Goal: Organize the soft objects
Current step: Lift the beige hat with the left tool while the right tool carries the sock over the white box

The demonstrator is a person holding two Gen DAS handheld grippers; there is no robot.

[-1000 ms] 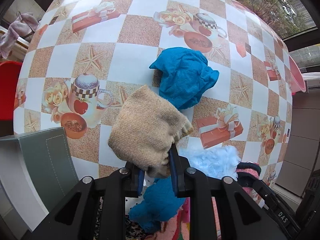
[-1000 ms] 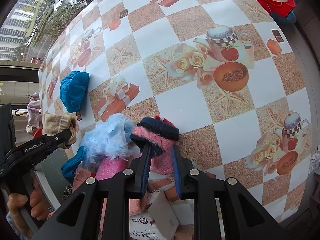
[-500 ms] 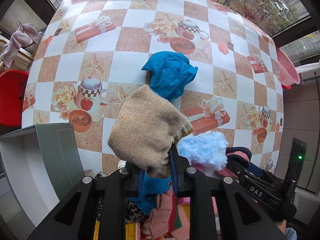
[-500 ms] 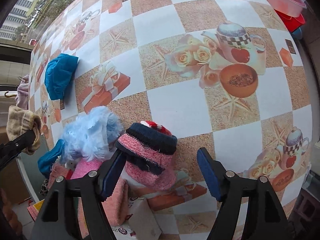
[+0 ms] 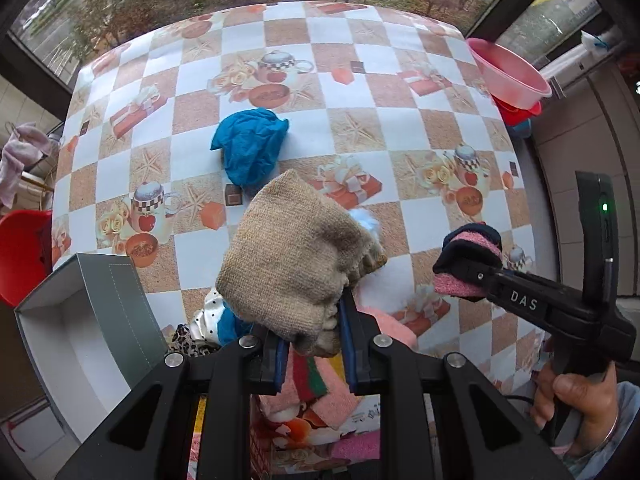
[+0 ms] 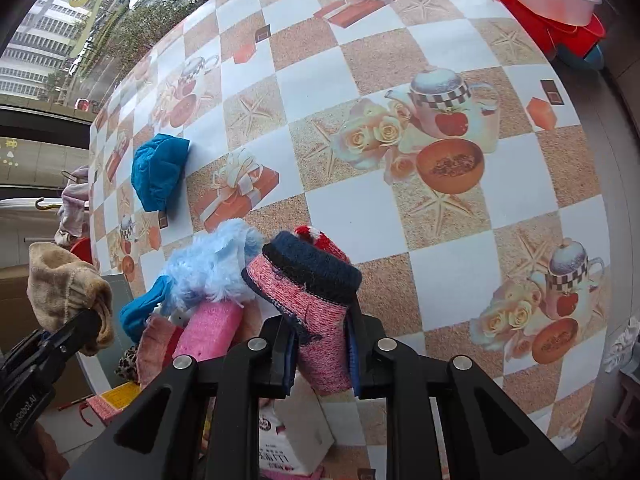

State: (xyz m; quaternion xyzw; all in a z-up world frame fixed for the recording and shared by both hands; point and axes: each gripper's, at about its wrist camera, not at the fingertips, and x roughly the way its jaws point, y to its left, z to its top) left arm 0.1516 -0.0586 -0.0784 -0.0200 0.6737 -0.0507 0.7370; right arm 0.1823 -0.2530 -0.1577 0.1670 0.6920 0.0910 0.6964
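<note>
1. My left gripper point(image 5: 310, 334): clamped on the tan knit sock point(image 5: 292, 264), which bunches above the jaws, lifted clear of the table.

2. My right gripper point(image 6: 322, 350): clamped on the pink-and-navy sock point(image 6: 312, 300) by its body, cuff uppermost. From the left view it shows at 3 o'clock, held off the table.

3. Pile of soft things point(image 6: 192, 320), directly below and at 9 o'clock of the right gripper: pink sponge-like piece, fluffy light-blue item point(image 6: 212, 264), a blue scrap, leopard-print cloth. Unsorted, touching one another.

4. Grey box point(image 5: 88, 320), at 8 o'clock in the left view: open, white inside, nothing visible in the part I can see. It sits at the near table edge.

5. Checked tablecloth point(image 5: 360, 92): bare squares between the pile and the far items.

6. Blue crumpled cloth point(image 5: 250, 150), at 12 o'clock beyond the tan sock: alone on the table, well apart from the pile.

7. Pink basin point(image 5: 506, 74), far edge at 2 o'clock, stacked on a red one.

Step in hand, as I judge it: both socks picked and carried, placement pending. The next move likely calls for swinging the tan sock toward 8 o'clock over the box mouth before opening, keeping the loose cuff clear of the box wall.
</note>
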